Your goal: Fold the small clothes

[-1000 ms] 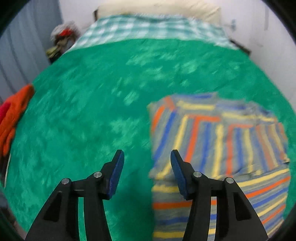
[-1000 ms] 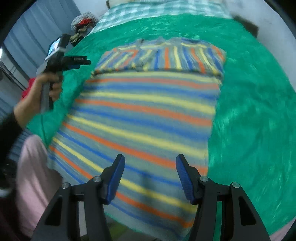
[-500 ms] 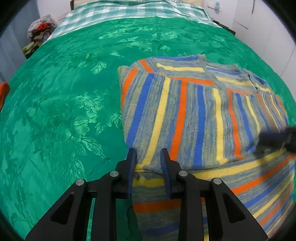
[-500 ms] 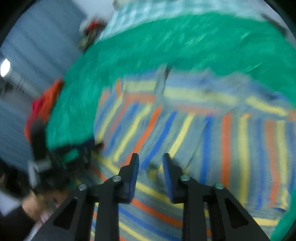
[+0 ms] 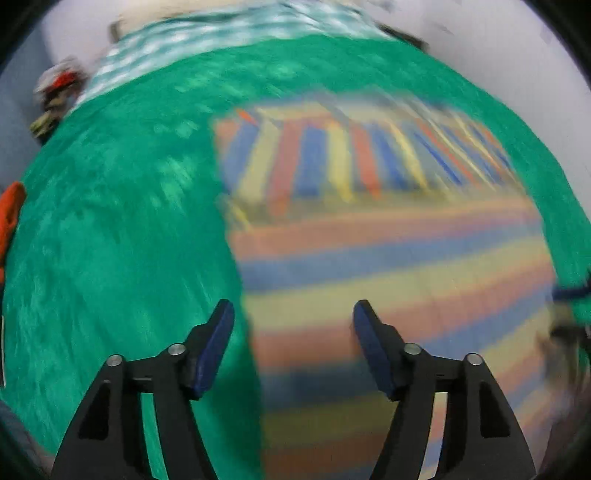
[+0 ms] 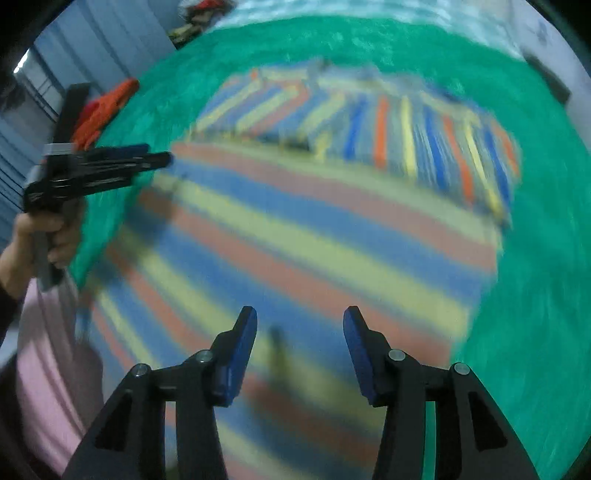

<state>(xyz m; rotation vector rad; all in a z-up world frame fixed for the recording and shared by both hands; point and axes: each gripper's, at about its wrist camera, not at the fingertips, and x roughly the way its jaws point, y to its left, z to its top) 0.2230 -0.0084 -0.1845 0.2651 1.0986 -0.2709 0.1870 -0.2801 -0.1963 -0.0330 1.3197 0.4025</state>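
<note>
A striped sweater (image 5: pixel 388 258) in blue, orange, yellow and grey lies flat on the green bedspread (image 5: pixel 110 240), its far part folded over the body. Both views are blurred by motion. My left gripper (image 5: pixel 293 314) hovers over the sweater's left edge, jaws opening, with nothing between them. My right gripper (image 6: pixel 300 321) hangs above the sweater (image 6: pixel 314 240) near its lower body, jaws opening and empty too. In the right wrist view the left gripper (image 6: pixel 162 158) shows at the left, held by a hand (image 6: pixel 48 236).
A checked blanket (image 5: pixel 240 33) covers the bed's far end. Orange clothes (image 6: pixel 107 107) lie at the bed's left edge, and a heap of clothes (image 5: pixel 55 96) sits at the far left corner. A pink garment (image 6: pixel 48 350) shows at the near left.
Both grippers closed to a narrow gap half a second ago and have opened wide again. They have drawn back from the folded part towards the near end of the sweater.
</note>
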